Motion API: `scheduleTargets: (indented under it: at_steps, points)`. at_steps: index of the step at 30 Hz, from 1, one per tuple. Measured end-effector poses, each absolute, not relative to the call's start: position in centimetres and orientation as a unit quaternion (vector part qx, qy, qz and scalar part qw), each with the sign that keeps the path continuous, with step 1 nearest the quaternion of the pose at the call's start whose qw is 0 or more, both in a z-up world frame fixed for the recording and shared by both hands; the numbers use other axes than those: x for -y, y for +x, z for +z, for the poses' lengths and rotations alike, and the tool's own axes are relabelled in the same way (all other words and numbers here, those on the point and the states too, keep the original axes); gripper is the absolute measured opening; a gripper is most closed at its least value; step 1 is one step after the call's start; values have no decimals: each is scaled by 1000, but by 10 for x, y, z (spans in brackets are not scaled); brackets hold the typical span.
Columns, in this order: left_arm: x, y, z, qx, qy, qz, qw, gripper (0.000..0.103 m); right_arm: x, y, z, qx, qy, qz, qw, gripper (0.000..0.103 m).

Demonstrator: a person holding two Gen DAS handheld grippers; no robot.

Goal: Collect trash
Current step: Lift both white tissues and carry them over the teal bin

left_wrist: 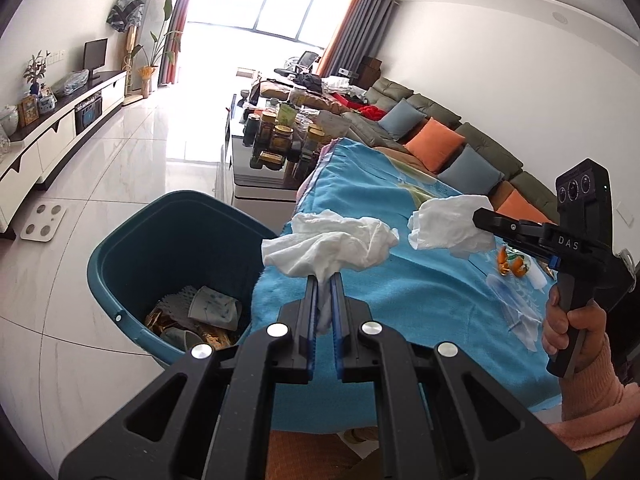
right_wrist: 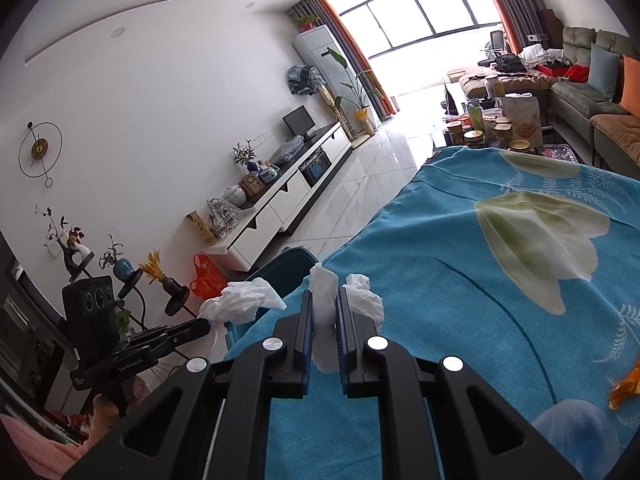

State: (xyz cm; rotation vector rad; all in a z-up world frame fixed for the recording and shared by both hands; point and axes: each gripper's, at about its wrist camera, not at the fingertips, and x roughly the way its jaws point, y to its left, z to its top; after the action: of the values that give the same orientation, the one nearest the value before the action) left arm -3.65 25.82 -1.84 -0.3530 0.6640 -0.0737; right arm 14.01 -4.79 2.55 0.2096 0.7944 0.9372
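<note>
Left wrist view shows the left gripper (left_wrist: 325,280) clenched on a crumpled tissue (left_wrist: 332,246), held above the bench edge just beside the bin (left_wrist: 120,256), which sits on the floor and already holds cups and wrappers. The right gripper (left_wrist: 480,216) is likewise clamped on a second tissue (left_wrist: 444,226), raised over the blue cloth (left_wrist: 380,288) that covers the bench. Right wrist view confirms it: a wad of white paper is pinched between that gripper's blue pads (right_wrist: 305,320), with more of it bulging out to the side. Orange peel (left_wrist: 510,264) and a few white scraps (left_wrist: 524,328) lie on the cloth near the person's hand (left_wrist: 568,332), not yet collected. The risk I see is in the drop: neither tissue hangs over the bin's opening, so letting go from here would likely land it on the cloth or the floor. Loose paper may also cling to the pads, or drift sideways as it falls. The two grippers are close together, so swinging both toward the bin at once could make them collide.
</note>
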Motion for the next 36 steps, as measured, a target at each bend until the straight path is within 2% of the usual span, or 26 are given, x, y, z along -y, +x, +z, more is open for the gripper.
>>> scheduleTargets:
  at_steps: [36]
  points:
    - [-312,-37,-52,-346,-212,52,913,7,-67,149,18,-394,61,498,770,12]
